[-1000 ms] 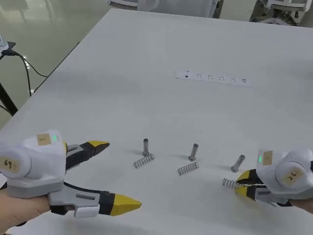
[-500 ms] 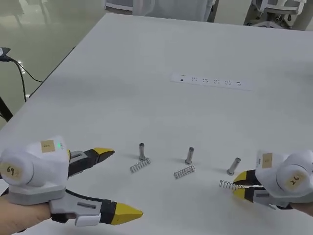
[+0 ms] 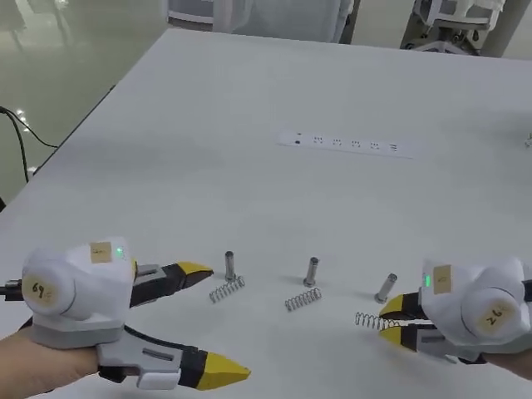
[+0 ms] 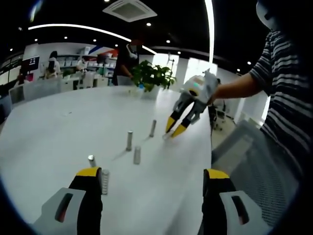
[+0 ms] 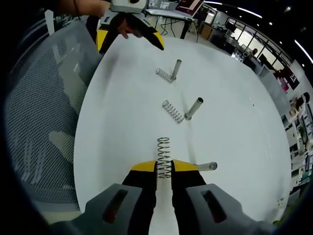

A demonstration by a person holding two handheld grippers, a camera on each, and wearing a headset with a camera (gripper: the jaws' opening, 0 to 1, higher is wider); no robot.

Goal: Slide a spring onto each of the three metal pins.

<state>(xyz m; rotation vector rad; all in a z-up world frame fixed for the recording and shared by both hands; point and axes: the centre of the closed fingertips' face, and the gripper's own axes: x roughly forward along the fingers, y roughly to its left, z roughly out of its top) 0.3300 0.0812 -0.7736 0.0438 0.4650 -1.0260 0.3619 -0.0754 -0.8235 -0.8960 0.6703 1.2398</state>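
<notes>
Spring (image 3: 368, 320) clamped in right gripper (image 3: 389, 319).
We find left gripper (image 3: 218, 322) spread wide, holding nothing, left of the middle pin (image 3: 311, 271); right gripper sits right of it.

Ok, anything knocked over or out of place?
Nothing stands out. The left pin, middle pin and right pin stand, left spring and middle spring lie beside theirs, right gripper grips the third spring.

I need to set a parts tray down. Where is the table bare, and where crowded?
Bare: the table between power strip and pins, and beyond the strip. Crowded: near edge, with pins, loose springs, left gripper, and right gripper holding a spring.
</notes>
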